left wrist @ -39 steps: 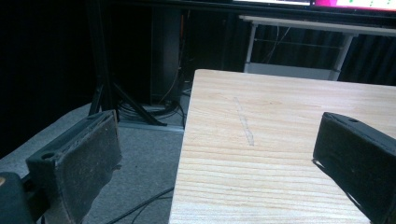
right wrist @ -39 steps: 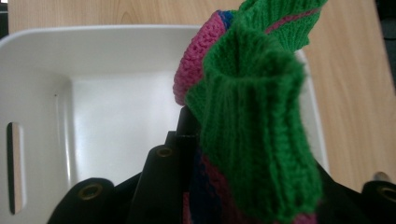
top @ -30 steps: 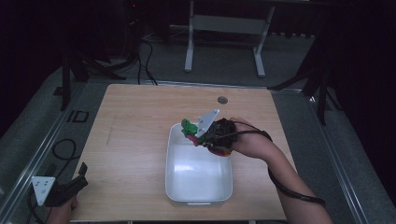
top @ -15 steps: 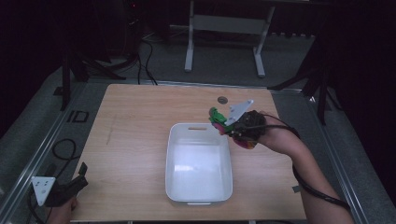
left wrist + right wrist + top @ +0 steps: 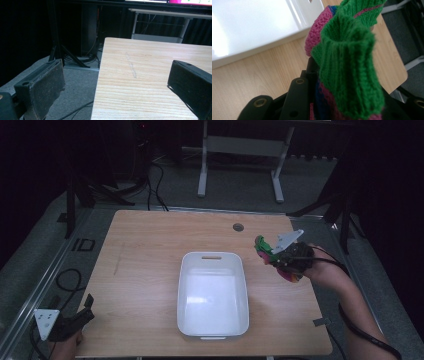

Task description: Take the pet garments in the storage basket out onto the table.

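High view: a wooden table [image 5: 150, 270] carries a white tub [image 5: 213, 295] near its middle, and nothing lies inside it. The right gripper [image 5: 267, 254] is over the table's right part, just beside the tub's far right corner and outside its rim, closed on a knitted sock [image 5: 262, 246] whose green cuff sticks out ahead of the jaws while a pink part shows below the hand. The left gripper [image 5: 85, 307] sits low at the table's near left corner, well apart from the tub, its grey plate off the table edge.

Left gripper view: here the jaws stand wide apart with nothing between them (the high view is too small to tell this). One jaw is over the grey floor [image 5: 75, 87], the other over the table edge, and a faint scratch [image 5: 131, 65] runs along the wood.

Right gripper view: the sock fills the frame close up, showing a ribbed green cuff, pink knit and a blue stripe clamped between the black jaws. The tub's rim lies at upper left, with bare wood beneath the sock
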`<state>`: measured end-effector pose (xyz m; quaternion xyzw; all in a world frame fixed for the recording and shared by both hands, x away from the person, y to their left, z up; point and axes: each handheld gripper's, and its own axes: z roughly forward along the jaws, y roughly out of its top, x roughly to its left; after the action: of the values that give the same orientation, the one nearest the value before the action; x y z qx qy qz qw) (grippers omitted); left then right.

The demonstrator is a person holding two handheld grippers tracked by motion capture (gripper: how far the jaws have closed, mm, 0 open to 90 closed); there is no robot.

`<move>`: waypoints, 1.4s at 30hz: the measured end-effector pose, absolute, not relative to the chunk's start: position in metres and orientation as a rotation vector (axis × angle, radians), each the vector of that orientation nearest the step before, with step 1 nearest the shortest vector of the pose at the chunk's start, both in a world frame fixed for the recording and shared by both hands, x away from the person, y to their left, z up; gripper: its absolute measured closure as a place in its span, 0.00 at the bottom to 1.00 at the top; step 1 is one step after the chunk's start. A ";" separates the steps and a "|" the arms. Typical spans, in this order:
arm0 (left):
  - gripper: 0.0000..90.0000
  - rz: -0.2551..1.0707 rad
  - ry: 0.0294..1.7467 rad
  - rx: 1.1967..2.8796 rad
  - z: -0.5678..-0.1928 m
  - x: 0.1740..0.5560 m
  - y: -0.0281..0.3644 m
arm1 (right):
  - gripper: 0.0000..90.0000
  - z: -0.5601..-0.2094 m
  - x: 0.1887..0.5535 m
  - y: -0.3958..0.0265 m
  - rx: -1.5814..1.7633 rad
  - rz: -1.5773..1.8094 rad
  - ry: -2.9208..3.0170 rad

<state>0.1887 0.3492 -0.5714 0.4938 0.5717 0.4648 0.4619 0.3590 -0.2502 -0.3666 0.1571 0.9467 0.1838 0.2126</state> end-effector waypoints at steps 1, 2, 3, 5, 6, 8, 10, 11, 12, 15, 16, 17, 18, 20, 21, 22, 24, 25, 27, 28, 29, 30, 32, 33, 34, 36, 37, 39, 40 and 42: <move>0.02 1.143 1.405 1.217 -0.571 0.189 0.349 | 0.80 -0.372 0.361 -0.252 0.447 0.513 2.629; 0.01 1.143 1.405 1.219 -0.571 0.189 0.349 | 0.80 -0.377 0.362 -0.253 0.460 0.517 2.629; 0.01 1.142 1.406 1.216 -0.571 0.189 0.349 | 0.80 -0.383 0.365 -0.254 0.470 0.518 2.636; 0.02 1.141 1.406 1.215 -0.571 0.189 0.349 | 0.80 -0.394 0.370 -0.256 0.492 0.505 2.640; 0.02 1.140 1.406 1.215 -0.571 0.189 0.349 | 0.80 -0.400 0.373 -0.257 0.506 0.501 2.648; 0.02 1.140 1.406 1.214 -0.571 0.189 0.349 | 0.80 -0.412 0.378 -0.258 0.520 0.490 2.659; 0.02 1.139 1.406 1.217 -0.571 0.189 0.349 | 0.80 -0.424 0.383 -0.258 0.541 0.490 2.678; 0.02 1.140 1.406 1.217 -0.571 0.189 0.349 | 0.80 -0.431 0.385 -0.257 0.539 0.480 2.684; 0.01 1.140 1.405 1.217 -0.571 0.189 0.349 | 0.80 -0.437 0.388 -0.257 0.548 0.465 2.687; 0.02 1.141 1.406 1.222 -0.571 0.189 0.349 | 0.79 -0.457 0.396 -0.257 0.573 0.418 2.679; 0.02 1.140 1.407 1.221 -0.571 0.189 0.349 | 0.79 -0.463 0.398 -0.257 0.587 0.419 2.677; 0.01 1.140 1.409 1.221 -0.571 0.189 0.349 | 0.79 -0.468 0.401 -0.258 0.598 0.423 2.673; 0.02 1.139 1.409 1.220 -0.571 0.189 0.349 | 0.79 -0.473 0.403 -0.258 0.613 0.434 2.676; 0.02 1.140 1.407 1.220 -0.571 0.189 0.349 | 0.79 -0.483 0.406 -0.258 0.631 0.448 2.675; 0.01 1.140 1.407 1.221 -0.571 0.189 0.349 | 0.79 -0.488 0.408 -0.257 0.640 0.445 2.684; 0.02 1.140 1.406 1.223 -0.571 0.189 0.349 | 0.79 -0.494 0.409 -0.256 0.642 0.434 2.691; 0.01 1.140 1.407 1.222 -0.571 0.189 0.349 | 0.79 -0.505 0.411 -0.255 0.653 0.415 2.708; 0.02 1.140 1.406 1.222 -0.571 0.189 0.349 | 0.79 -0.510 0.412 -0.254 0.661 0.418 2.716; 0.01 1.141 1.407 1.221 -0.571 0.189 0.349 | 0.78 -0.518 0.411 -0.253 0.682 0.420 2.737; 0.02 1.142 1.406 1.222 -0.571 0.189 0.349 | 0.78 -0.521 0.410 -0.251 0.685 0.426 2.731; 0.02 1.142 1.406 1.222 -0.571 0.189 0.349 | 0.77 -0.521 0.410 -0.251 0.695 0.433 2.726; 0.02 1.144 1.408 1.223 -0.571 0.189 0.349 | 0.76 -0.521 0.410 -0.251 0.699 0.435 2.725; 0.02 1.144 1.408 1.224 -0.571 0.189 0.349 | 0.68 -0.521 0.409 -0.251 0.706 0.436 2.731; 0.01 1.145 1.408 1.221 -0.571 0.189 0.349 | 0.64 -0.520 0.408 -0.250 0.702 0.430 2.739; 0.02 1.146 1.409 1.221 -0.571 0.189 0.349 | 0.60 -0.518 0.406 -0.249 0.683 0.422 2.745; 0.02 1.145 1.408 1.222 -0.571 0.189 0.349 | 0.51 -0.515 0.403 -0.248 0.671 0.431 2.762; 0.02 1.146 1.409 1.222 -0.571 0.189 0.349 | 0.50 -0.513 0.402 -0.249 0.663 0.429 2.768; 0.02 1.147 1.407 1.221 -0.571 0.189 0.349 | 0.44 -0.507 0.398 -0.250 0.649 0.443 2.774; 0.02 1.147 1.408 1.221 -0.571 0.189 0.349 | 0.43 -0.503 0.395 -0.252 0.649 0.462 2.773; 0.02 1.146 1.408 1.222 -0.571 0.189 0.349 | 0.40 -0.495 0.391 -0.256 0.651 0.503 2.759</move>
<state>0.1893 0.3488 -0.5713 0.4962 0.5717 0.4652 0.4589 0.3909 -0.2559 -0.4953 0.2241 0.9501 0.1731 0.1307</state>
